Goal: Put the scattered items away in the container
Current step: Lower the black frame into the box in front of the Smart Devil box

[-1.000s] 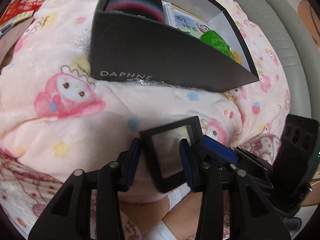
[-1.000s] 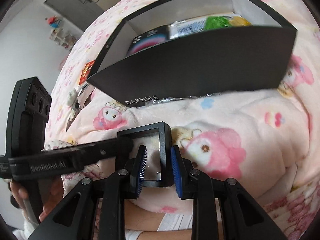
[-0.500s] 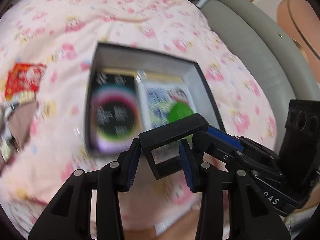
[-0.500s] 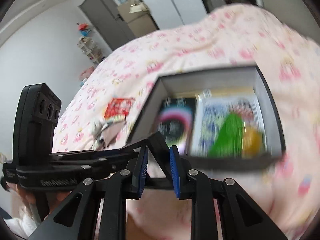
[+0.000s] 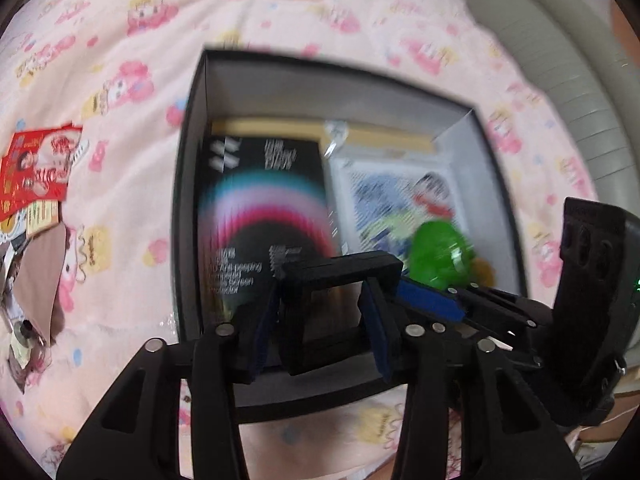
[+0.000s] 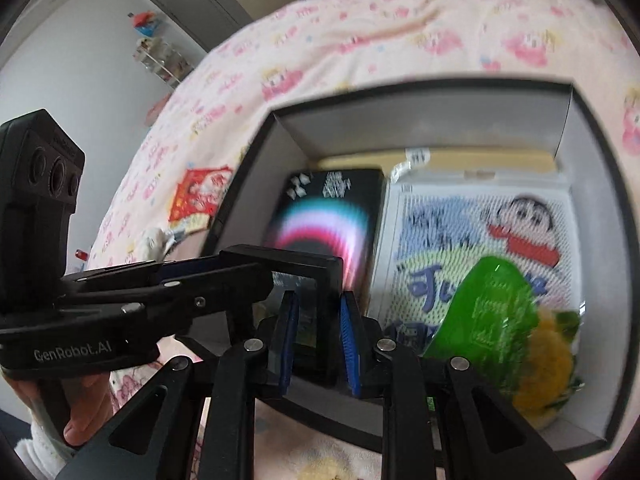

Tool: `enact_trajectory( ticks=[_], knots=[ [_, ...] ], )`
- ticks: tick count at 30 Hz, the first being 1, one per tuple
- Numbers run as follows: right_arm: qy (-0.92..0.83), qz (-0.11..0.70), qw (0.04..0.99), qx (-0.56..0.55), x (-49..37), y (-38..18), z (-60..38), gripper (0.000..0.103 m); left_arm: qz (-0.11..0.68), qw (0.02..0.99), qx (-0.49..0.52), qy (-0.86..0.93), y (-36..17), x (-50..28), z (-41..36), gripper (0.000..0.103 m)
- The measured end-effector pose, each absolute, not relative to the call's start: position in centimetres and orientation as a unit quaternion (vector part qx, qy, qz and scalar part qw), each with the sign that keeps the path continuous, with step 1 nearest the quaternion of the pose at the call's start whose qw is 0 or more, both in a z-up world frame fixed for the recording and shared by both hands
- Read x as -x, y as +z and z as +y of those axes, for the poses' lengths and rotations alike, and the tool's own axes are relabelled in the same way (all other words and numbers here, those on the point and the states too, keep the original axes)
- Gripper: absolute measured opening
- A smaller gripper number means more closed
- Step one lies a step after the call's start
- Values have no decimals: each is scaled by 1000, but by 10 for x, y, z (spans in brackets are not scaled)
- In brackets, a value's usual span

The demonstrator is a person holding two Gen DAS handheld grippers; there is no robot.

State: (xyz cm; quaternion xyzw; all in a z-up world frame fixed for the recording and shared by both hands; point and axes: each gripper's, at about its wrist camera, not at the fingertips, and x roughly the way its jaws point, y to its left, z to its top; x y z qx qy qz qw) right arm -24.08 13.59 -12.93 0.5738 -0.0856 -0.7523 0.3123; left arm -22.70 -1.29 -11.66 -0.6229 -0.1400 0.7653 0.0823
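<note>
**Helper:** Where is the frame now?

**Me:** The black square frame (image 5: 340, 266) hangs between my two grippers, just over the near wall of the black box (image 5: 188, 200), above the near end of the black packet (image 5: 260, 200). The box sits on the pink blanket (image 5: 280, 8).

**Helper:** Which gripper has it?

**Me:** My right gripper (image 6: 319, 320) is clamped on the frame's right-hand edge. My left gripper (image 5: 320, 312) has the frame between its jaws, which have just been easing apart. I cannot tell if its pads press on it.

**Helper:** So which way do you go?

**Me:** Straight down and slightly ahead. The frame is nearly square, so its turn matters little. The box's long side runs across me, with the green thing (image 5: 436, 256) to the right. I judge the black packet's side the safer landing. The right hand should lower it.

**Helper:** Anything left outside?

**Me:** A red packet (image 5: 34, 168), well off to the left.
</note>
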Motion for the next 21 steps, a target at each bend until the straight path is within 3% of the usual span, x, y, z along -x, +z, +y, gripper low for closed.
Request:
enact_trajectory(
  ticks=[3, 6, 15, 21],
  knots=[
    [-722, -105, 316, -607, 245, -150, 134, 19, -96, 56, 643, 758, -125, 235, -4, 44],
    [-709, -134, 312, -618, 250, -158, 141, 19, -100, 51, 637, 763, -123, 237, -5, 44],
    [-833, -43, 222, -505, 228, -93, 175, 19, -172, 171, 632, 736, -125, 227, 16, 43],
    [-834, -23, 192, -517, 239, -101, 182, 19, -182, 164, 641, 727, -137, 226, 19, 41]
  ],
)
